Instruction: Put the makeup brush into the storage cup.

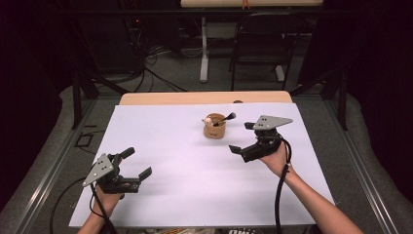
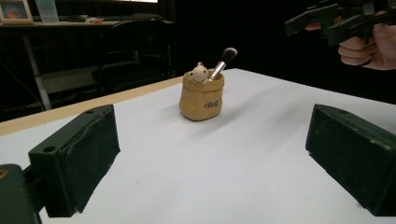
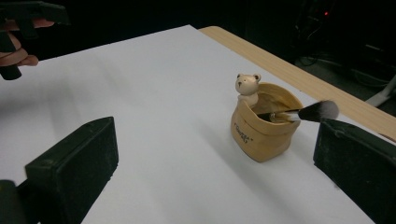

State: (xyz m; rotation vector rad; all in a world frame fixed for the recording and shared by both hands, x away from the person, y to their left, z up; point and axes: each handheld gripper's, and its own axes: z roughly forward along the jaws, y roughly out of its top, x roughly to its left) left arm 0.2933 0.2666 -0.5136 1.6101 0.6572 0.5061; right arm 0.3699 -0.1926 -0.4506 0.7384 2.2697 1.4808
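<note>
White-covered worktop (image 1: 195, 175) in a dark room, with a tan pouch-shaped holder (image 1: 214, 126) toward its far middle.

Inside the holder: a makeup brush (image 1: 225, 118) leaning handle-down, dark bristle head up and past the rim, beside a small bear figure (image 1: 208, 120) at the edge. Right gripper (image 1: 243, 139) just beside the holder, jaws wide apart, nothing between them. Left gripper (image 1: 136, 163) near the front left of the worktop, well apart from the holder, jaws likewise spread and empty.
</note>
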